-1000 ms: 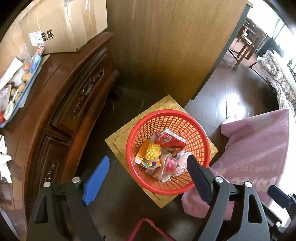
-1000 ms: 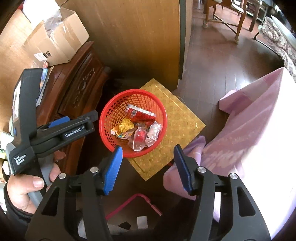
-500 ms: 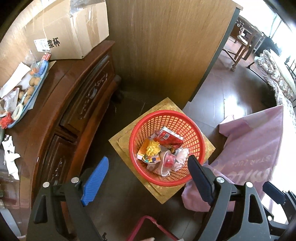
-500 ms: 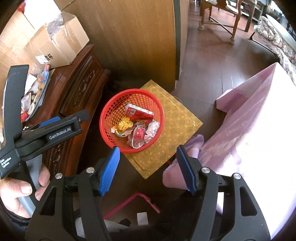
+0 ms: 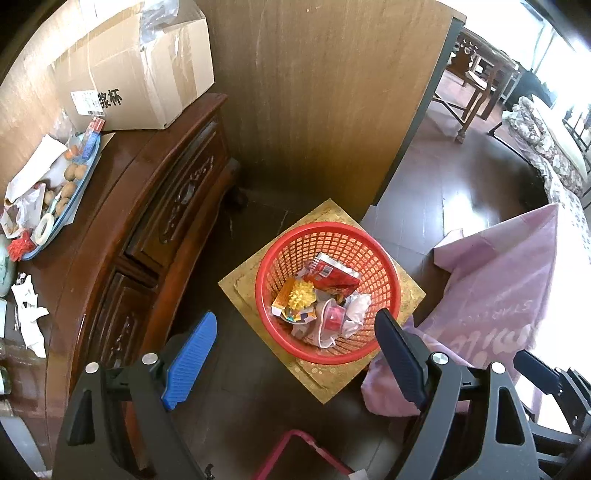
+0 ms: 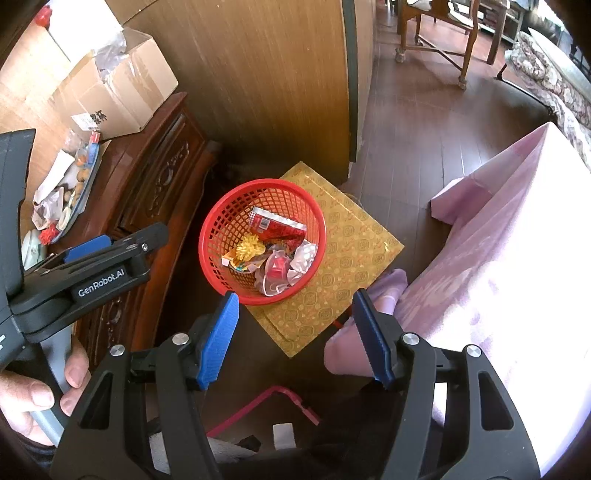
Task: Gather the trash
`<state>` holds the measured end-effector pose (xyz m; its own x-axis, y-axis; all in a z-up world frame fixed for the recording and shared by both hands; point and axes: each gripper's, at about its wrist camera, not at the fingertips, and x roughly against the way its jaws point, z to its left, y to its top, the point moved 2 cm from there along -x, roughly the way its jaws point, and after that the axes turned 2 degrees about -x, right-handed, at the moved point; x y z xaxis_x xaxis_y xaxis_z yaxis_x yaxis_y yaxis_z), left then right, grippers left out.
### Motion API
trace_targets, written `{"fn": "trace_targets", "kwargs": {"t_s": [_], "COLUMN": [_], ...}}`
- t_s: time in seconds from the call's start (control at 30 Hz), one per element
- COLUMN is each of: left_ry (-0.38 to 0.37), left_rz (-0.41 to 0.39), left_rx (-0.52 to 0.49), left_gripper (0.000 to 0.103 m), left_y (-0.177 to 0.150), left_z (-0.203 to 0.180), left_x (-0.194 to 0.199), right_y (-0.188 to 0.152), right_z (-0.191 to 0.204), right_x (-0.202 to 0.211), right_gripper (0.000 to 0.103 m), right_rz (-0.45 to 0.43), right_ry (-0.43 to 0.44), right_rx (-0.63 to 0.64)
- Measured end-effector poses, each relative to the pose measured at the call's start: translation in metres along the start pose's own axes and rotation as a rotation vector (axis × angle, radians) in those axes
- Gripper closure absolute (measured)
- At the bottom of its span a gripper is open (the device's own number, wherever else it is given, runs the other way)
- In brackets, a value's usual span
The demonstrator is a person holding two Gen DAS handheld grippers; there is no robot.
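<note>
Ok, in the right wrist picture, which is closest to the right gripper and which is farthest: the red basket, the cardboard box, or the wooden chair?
From the right gripper, nearest first:
1. Red basket, just ahead on the gold mat.
2. Cardboard box, upper left, on the dark cabinet.
3. Wooden chair, top, far across the floor.

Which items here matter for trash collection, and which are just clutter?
Job:
- red basket holding wrappers
- crumpled white paper on the wooden cabinet
- left gripper, right gripper, both open and empty

Lying about:
- cardboard box
- blue tray of snacks
- gold board
- pink cloth
</note>
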<state>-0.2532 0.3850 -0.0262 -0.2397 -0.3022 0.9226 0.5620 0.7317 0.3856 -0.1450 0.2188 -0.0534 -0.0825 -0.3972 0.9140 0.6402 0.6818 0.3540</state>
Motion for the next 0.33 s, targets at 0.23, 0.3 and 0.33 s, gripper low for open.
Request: {"fn": "trace_targets", "kwargs": {"t_s": [0.23, 0.3, 0.33], "left_ry": [-0.001, 0.004, 0.005], "left_rz": [0.0, -0.007, -0.009], "left_rx": [-0.011, -0.017, -0.019], "left_gripper": [0.017, 0.017, 0.017], "left_y": [0.0022, 0.0023, 0.0022], "left_z": [-0.0014, -0.0025, -0.0034], "left_x": [0.0053, 0.0074, 0.0082], "right_y": [-0.0004, -0.0002, -0.0003], "right_z": [-0.0003, -0.0001, 0.0002], "right_x": [0.0016, 0.0017, 0.0022], "right_gripper": [0.04, 0.037, 0.037], "right_rz": [-0.007, -0.007, -0.008], "right_ry": [0.001, 0.002, 0.003], "right_rx": [0.004, 0.003, 0.003]}}
